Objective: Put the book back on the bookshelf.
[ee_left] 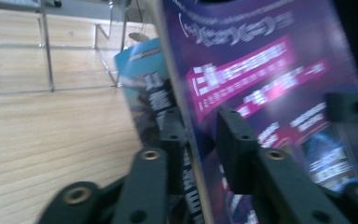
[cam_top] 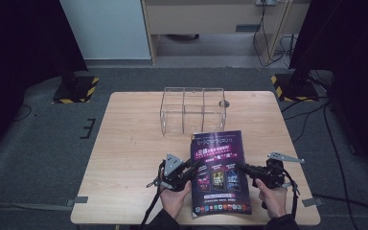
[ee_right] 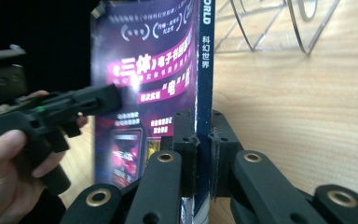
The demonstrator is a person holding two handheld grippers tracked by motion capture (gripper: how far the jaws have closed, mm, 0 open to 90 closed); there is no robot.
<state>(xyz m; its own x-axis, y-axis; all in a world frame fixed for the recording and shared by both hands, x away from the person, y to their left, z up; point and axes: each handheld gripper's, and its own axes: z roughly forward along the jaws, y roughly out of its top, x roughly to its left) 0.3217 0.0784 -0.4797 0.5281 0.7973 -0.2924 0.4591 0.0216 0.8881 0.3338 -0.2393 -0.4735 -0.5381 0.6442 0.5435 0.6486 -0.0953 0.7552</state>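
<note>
A purple-covered magazine is held up over the near side of the wooden table, with a gripper at each side edge. My left gripper is shut on its left edge. In the left gripper view the jaws clamp the pages, and the cover rises to the right. My right gripper is shut on the right edge. In the right gripper view the jaws pinch the blue spine, the cover faces left, and the left gripper reaches in from the far side.
A clear rack with several compartments stands at the back middle of the table, just beyond the magazine's top edge. A round hole lies beside its right end. Striped stand bases sit on the floor behind the table.
</note>
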